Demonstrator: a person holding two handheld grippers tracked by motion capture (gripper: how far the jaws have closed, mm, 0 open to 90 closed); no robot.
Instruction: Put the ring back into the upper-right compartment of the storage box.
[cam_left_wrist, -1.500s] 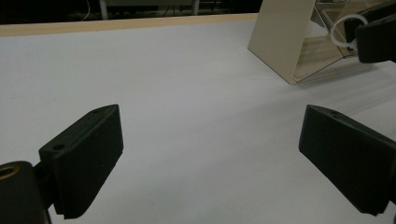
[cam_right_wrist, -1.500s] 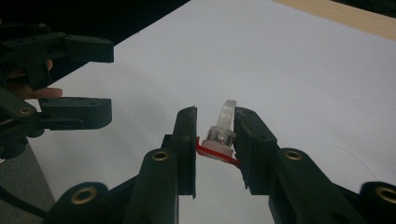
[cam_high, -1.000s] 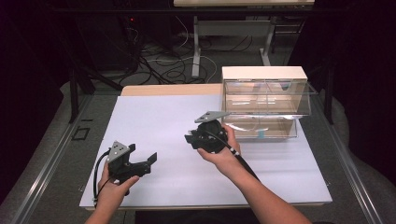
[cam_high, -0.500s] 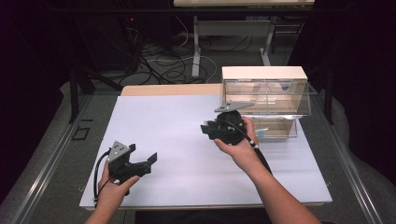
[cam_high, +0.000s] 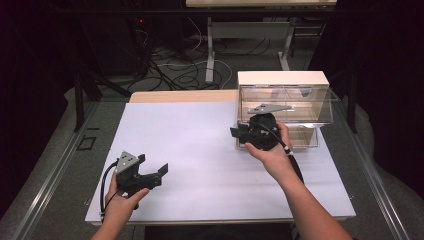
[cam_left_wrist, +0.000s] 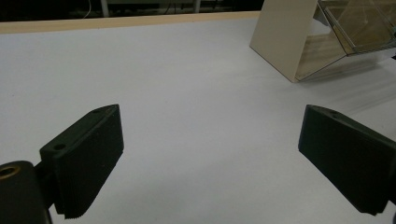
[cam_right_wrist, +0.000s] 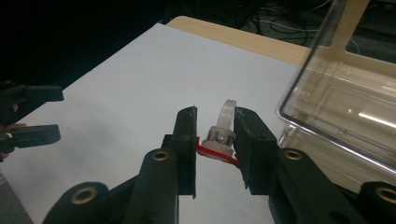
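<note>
My right gripper hovers just in front of the small drawer cabinet at the right of the white mat. It is shut on a small clear plastic piece with a red base, whose clear loop sticks up between the jaws. A clear drawer stands pulled out, close on the gripper's right. My left gripper rests low near the mat's front left, open, with nothing between its pads. It also appears far off as the left gripper in the right gripper view.
The white mat covers most of the table, with a wooden strip along its far edge. The cabinet's beige side stands at the far right of the left gripper view. Cables and table legs lie on the dark floor beyond.
My right gripper has moved right and slightly up, from mid-mat to the front of the drawer cabinet, carrying the small piece. The left gripper has stayed put.
</note>
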